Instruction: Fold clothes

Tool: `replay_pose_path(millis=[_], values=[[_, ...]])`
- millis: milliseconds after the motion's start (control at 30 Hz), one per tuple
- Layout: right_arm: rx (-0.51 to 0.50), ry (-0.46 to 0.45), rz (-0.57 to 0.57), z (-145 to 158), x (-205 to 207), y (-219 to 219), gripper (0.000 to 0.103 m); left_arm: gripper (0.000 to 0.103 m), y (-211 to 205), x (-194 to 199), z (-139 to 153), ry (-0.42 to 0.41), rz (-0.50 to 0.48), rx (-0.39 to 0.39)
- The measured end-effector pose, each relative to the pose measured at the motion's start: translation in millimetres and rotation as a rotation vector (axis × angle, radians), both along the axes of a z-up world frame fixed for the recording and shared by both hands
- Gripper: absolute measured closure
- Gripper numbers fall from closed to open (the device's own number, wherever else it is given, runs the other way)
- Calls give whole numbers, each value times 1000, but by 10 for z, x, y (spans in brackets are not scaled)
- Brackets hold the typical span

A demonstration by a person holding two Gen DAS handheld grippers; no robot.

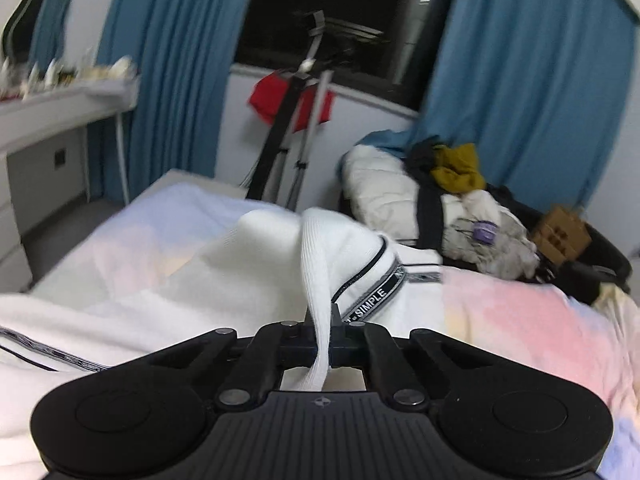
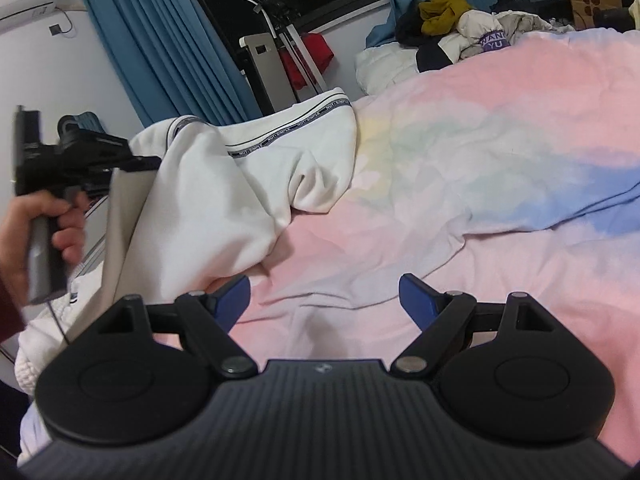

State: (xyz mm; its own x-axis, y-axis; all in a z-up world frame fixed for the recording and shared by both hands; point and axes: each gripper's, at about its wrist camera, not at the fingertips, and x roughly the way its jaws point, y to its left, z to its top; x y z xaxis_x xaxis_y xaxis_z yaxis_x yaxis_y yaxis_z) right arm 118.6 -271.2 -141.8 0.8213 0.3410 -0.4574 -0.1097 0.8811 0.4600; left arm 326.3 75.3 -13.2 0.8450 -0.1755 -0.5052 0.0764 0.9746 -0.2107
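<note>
- Holding a ribbed white hem or cuff, the left gripper (image 1: 323,340) is clamped on the white sweatshirt (image 2: 256,168), with the fabric strip running up between its closed fingers.
- The sweatshirt is lifted at the left edge of the bed, its near part draped from that grip while its far part, with the lettered "SIMPLE" trim band (image 1: 380,292), rests crumpled on the pastel duvet (image 2: 460,168).
- The right gripper (image 2: 325,300) hangs above bare duvet with its blue pads (image 2: 416,296) spread wide and nothing between them, near the garment but not touching it.
- No flat layout and no clean fold line show, so folding looks barely begun: spreading, folding sleeves and halving all seem left.
- A heap of other clothes (image 2: 460,20) at the far end of the bed appears unfolded too.
</note>
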Motion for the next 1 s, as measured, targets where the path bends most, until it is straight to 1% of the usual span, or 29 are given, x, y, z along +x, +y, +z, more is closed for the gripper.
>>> replay_pose_path(millis=[67, 200, 333, 467, 633, 733, 800, 900, 933, 1000], values=[[-2, -22, -4, 58, -44, -19, 20, 101, -91, -280, 99, -29, -39, 33], [-6, -59, -23, 167, -156, -71, 20, 101, -327, -897, 292, -86, -150, 89], [-11, -91, -47, 271, -271, -117, 20, 101, -521, -1352, -58, -25, -226, 124], [3, -104, -59, 349, -368, -144, 20, 101, -715, -1806, -409, 37, -303, 159], [-18, -115, -47, 389, -442, -118, 20, 100, -952, -2362, -842, 112, -398, 202], [-33, -119, -38, 403, -470, -101, 20, 96, -964, -2325, -931, 117, -425, 230], [-44, -117, -31, 398, -465, -86, 20, 95, -957, -2289, -928, 118, -435, 222], [-34, -110, -31, 392, -446, -91, 20, 76, -943, -2348, -900, 92, -442, 181], [-24, -106, -32, 386, -440, -101, 20, 73, -938, -2385, -895, 81, -442, 168], [-4, -97, -33, 373, -428, -121, 20, 71, -949, -2407, -870, 74, -441, 157]])
